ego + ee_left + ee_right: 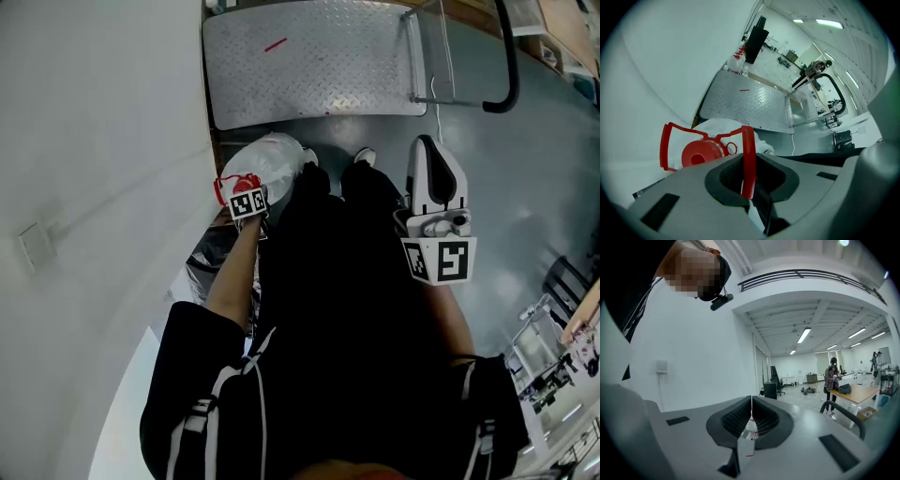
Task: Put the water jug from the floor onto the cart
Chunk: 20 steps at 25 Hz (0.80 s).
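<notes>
The water jug (270, 157) is a clear, whitish bottle with a red cap (697, 154) and a red carry handle (748, 154). It hangs beside the white wall, just short of the cart's steel platform (309, 61). My left gripper (236, 186) points steeply down and is shut on that red handle, which runs between its pads (736, 180). My right gripper (428, 142) is held out level at the right, over the grey floor and away from the jug. Its jaws (751, 420) are shut with nothing in them.
The cart's black push handle (507, 66) and its upright frame rise at the platform's right end. A white wall (94, 141) runs close along the left. The person's dark legs and shoes (364, 156) stand between the grippers. Far off in the hall are a table (857, 392) and another person (832, 373).
</notes>
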Tool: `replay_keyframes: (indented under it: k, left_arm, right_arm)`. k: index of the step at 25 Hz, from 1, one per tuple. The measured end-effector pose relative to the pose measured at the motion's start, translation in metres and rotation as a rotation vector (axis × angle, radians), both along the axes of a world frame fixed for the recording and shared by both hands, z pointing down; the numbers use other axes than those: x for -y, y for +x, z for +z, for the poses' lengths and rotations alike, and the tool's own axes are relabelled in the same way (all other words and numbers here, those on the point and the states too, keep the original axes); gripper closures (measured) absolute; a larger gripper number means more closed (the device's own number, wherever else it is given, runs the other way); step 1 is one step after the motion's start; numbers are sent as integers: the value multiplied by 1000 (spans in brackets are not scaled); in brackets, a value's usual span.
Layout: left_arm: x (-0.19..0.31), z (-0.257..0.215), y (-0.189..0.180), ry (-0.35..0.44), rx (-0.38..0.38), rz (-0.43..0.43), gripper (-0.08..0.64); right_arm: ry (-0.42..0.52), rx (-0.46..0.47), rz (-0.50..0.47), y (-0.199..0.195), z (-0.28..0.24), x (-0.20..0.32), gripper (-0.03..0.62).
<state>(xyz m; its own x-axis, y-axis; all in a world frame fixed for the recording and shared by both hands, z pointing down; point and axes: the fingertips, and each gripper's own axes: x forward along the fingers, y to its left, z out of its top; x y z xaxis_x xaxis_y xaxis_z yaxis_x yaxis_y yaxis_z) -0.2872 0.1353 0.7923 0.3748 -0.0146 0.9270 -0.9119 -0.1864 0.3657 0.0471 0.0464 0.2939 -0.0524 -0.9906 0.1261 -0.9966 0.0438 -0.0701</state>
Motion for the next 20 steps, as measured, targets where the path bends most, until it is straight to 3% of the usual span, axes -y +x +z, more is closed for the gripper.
replay_keyframes:
  k: [4, 8, 20]
  left_arm:
    - [1, -8, -2, -1, -18, 3, 497]
    - [7, -18, -4, 40, -22, -34, 497]
    - [33, -46, 22, 93, 15, -175, 497]
  right_arm:
    - [15, 34, 61, 19, -1, -4, 573]
    - [28, 5, 59, 34, -1, 2, 573]
    - [32, 75, -113, 54, 3, 69, 573]
